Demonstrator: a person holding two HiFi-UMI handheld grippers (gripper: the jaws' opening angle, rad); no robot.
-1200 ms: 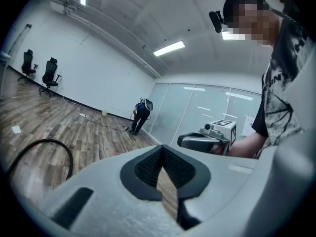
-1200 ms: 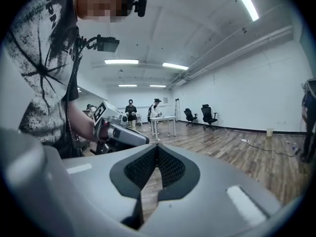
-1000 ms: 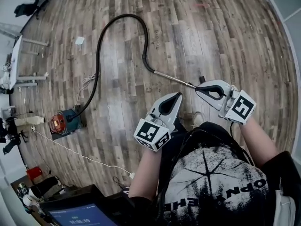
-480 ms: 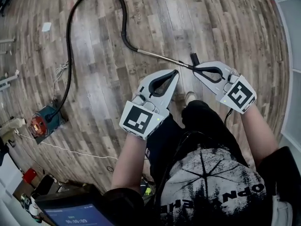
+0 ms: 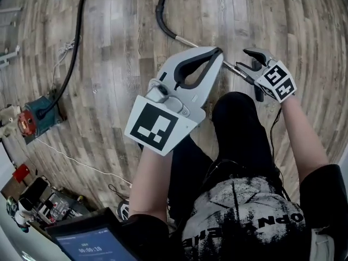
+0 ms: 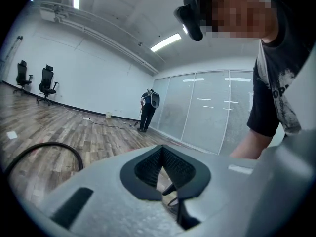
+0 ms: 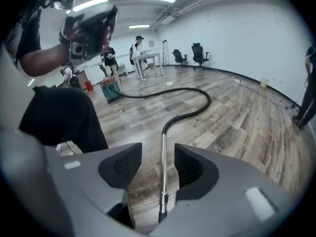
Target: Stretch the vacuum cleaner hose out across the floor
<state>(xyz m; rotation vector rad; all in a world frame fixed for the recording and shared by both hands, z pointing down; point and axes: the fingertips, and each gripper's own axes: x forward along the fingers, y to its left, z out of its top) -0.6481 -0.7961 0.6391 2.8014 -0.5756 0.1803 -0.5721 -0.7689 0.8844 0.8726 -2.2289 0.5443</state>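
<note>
The black vacuum hose [image 5: 160, 10] curves across the wooden floor to the teal and red vacuum cleaner [image 5: 32, 116]. Its metal wand [image 7: 163, 157] lies low over the floor between the jaws of my right gripper [image 5: 246, 60]. Those jaws have just been opening and now stand apart, with a gap on each side of the wand. My left gripper [image 5: 217, 50] is shut and empty, held level beside and above the wand. In the left gripper view the gripper [image 6: 161, 154] faces a stretch of hose [image 6: 44, 149]. In the right gripper view the hose [image 7: 192, 107] runs back to the vacuum cleaner [image 7: 111, 89].
My own legs in black trousers [image 5: 239, 129] are just behind the wand. A white power cord [image 5: 81, 162] trails from the vacuum cleaner. A tablet [image 5: 87, 246] and clutter sit at the lower left. People stand at a table [image 7: 140, 48]; office chairs [image 7: 197, 53] line the far wall.
Both grippers have dropped towards the floor. The right gripper, shut on the wand before, now has its jaws apart round it. The wand has come down with it.
</note>
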